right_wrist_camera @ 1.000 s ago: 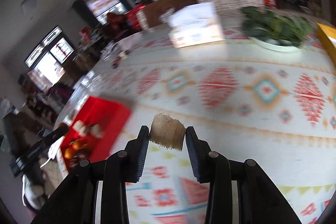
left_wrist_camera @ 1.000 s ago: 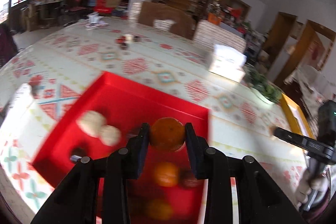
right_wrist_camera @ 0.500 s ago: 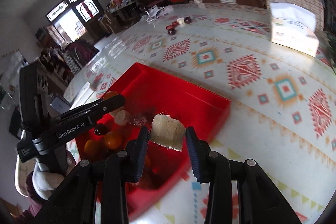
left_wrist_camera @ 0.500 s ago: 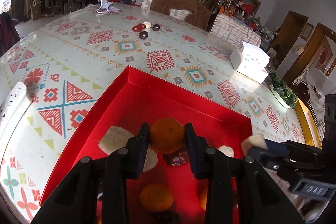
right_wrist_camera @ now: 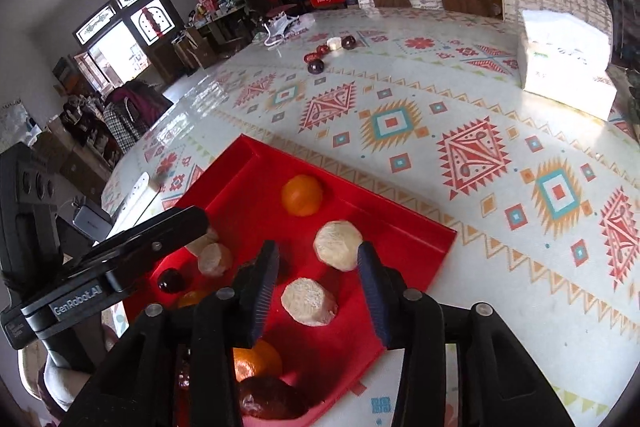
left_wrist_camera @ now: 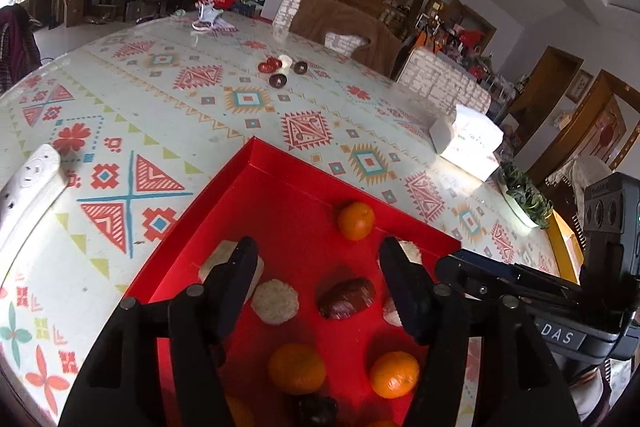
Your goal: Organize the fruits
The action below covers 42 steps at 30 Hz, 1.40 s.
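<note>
left gripper [left_wrist_camera: 316, 267] jaws opening, clamping nothing | right gripper [right_wrist_camera: 316, 283] jaws opening around, not pressing, pale cut round fruit piece [right_wrist_camera: 309, 301] | round orange tangerine [left_wrist_camera: 355, 220] sitting beyond in shallow red rectangular tray [left_wrist_camera: 256, 163]

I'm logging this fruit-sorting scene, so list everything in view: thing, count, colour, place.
Tray: one, red, on the table.
Oranges: at least four, orange, in the tray.
Pale chunks: several, whitish, in the tray.
Dark fruit: one, reddish-brown, tray centre.
Small dark fruits: a few, red-brown, far on the table.
Tissue box: one, white, on the table, right.
Power strip: one, white, left of the tray.
Table: one, patterned cloth.
Left gripper: black, opening, nothing between its fingers.
Right gripper: black, opening over the tray.
</note>
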Each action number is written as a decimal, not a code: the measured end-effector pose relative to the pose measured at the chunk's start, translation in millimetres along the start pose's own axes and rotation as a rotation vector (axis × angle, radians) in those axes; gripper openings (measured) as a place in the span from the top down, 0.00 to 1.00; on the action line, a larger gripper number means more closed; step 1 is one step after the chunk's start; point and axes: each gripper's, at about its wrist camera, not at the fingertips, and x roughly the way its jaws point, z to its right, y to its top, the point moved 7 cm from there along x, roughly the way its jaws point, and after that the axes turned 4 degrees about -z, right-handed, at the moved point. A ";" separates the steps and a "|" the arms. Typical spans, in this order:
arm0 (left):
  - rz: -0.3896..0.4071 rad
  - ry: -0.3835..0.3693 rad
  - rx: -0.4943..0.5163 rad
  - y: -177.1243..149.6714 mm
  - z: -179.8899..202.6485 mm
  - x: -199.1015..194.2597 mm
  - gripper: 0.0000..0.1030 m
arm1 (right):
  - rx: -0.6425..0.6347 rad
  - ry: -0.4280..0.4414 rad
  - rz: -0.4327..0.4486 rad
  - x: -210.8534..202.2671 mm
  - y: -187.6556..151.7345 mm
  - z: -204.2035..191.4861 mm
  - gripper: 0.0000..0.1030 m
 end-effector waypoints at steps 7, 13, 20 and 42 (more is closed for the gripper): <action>0.098 0.023 0.003 -14.0 14.6 -41.9 0.31 | -0.102 -0.058 0.019 -21.7 -29.4 -15.7 0.55; 0.235 0.136 0.068 -29.8 37.4 -88.2 0.18 | -0.105 -0.047 0.053 -47.9 -60.5 -22.1 0.50; 0.467 0.288 0.128 -51.2 75.3 -143.4 0.00 | -0.056 -0.083 0.149 -92.5 -92.5 -8.8 0.41; 0.292 0.385 0.196 -106.9 115.0 -102.2 0.00 | -0.058 -0.241 0.220 -128.0 -157.8 17.9 0.28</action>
